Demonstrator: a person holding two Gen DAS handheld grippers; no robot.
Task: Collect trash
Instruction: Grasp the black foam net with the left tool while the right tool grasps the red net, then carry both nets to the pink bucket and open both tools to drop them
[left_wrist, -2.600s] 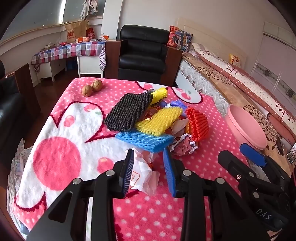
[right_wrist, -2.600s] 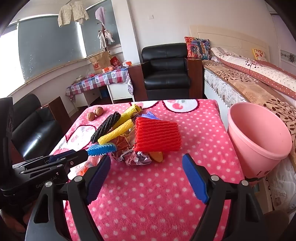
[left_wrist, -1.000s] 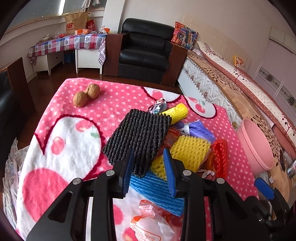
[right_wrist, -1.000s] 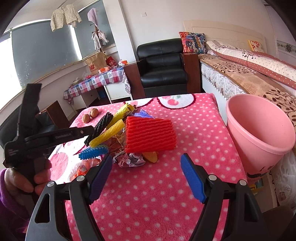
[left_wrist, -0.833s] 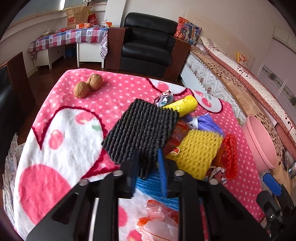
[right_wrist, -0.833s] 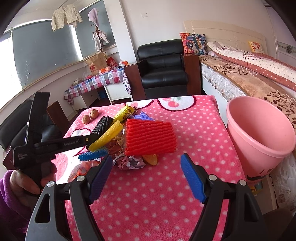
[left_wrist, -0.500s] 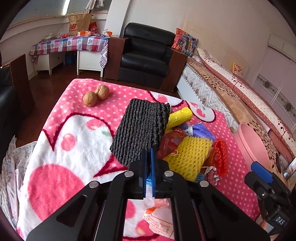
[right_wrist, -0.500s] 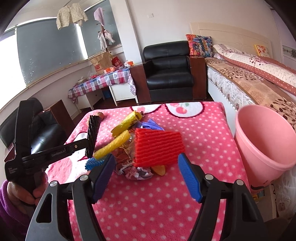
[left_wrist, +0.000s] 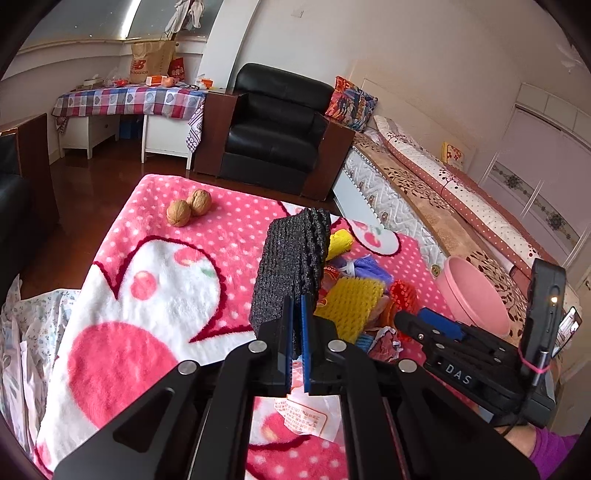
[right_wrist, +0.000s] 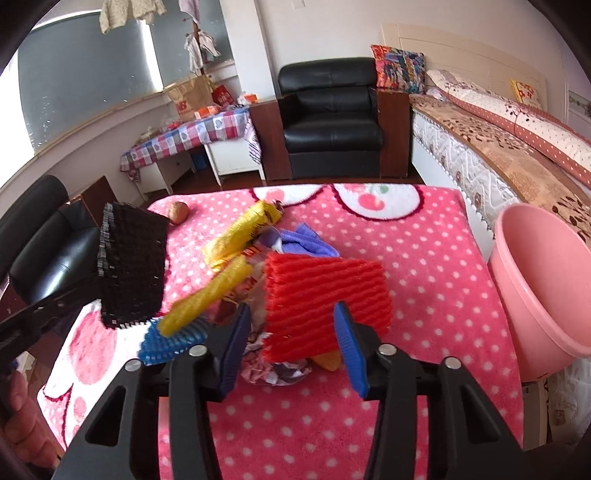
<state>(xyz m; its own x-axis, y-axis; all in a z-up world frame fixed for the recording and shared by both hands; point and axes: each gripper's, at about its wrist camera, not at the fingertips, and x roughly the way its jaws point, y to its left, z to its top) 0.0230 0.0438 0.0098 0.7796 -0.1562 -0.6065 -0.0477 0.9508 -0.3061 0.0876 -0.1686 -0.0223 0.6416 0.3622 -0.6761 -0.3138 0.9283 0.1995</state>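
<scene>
Left gripper (left_wrist: 295, 314): jaws pinched on the black ribbed foam net (left_wrist: 291, 269), lifted upright above the pink dotted blanket (left_wrist: 155, 280). Right gripper (right_wrist: 291, 332): jaws just closing, half spread around the red ribbed foam net (right_wrist: 325, 299) mid-blanket. Smooth pink bucket (right_wrist: 535, 273) beyond the right edge.

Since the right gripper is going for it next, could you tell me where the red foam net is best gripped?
Grip the red foam net at its near lower edge, coming from the front with the right gripper: it leans on the pile, that edge faces the half-closed jaws already straddling it.
</scene>
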